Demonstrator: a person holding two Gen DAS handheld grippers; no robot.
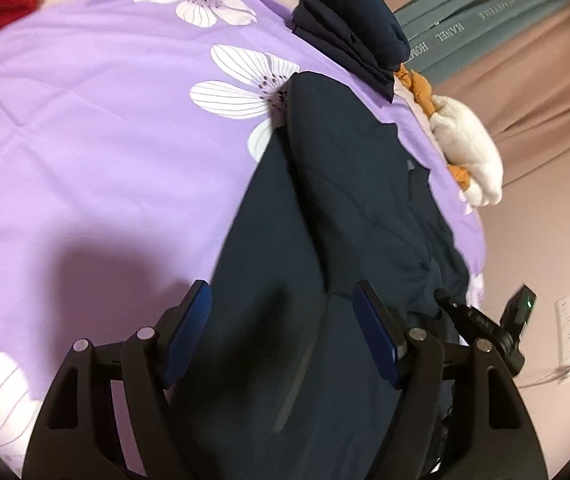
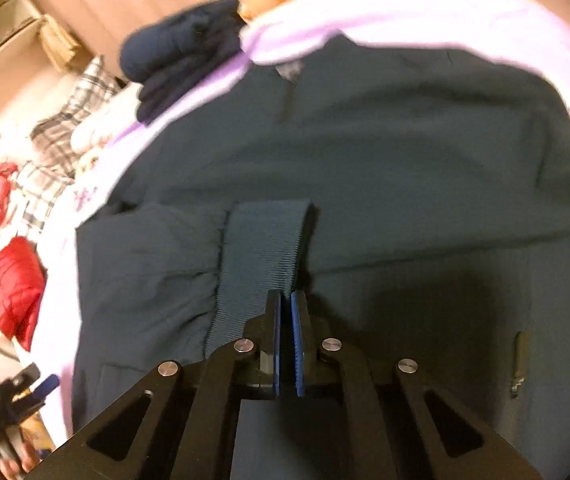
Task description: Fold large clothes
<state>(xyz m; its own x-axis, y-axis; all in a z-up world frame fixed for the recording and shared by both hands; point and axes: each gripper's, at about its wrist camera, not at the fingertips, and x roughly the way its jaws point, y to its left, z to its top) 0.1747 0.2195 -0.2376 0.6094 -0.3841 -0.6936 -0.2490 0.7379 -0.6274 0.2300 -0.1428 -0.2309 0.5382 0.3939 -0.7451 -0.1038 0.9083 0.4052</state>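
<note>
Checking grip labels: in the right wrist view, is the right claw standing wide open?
No, the right claw is pinched shut on the jacket's ribbed cuff.

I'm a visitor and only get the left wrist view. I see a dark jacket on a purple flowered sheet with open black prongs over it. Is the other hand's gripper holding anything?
Observer: Yes. The right gripper is shut on the jacket's ribbed cuff.
Operator: Is that cuff lying flat?
Observer: No, its far end curls up off the jacket.
Operator: Anything else I can't see from here?
Observer: Red padded clothing lies on a checked cloth beside the purple sheet.
Operator: And my prongs?
Observer: That is the left gripper: open, with the jacket under it, not pinched.
</note>
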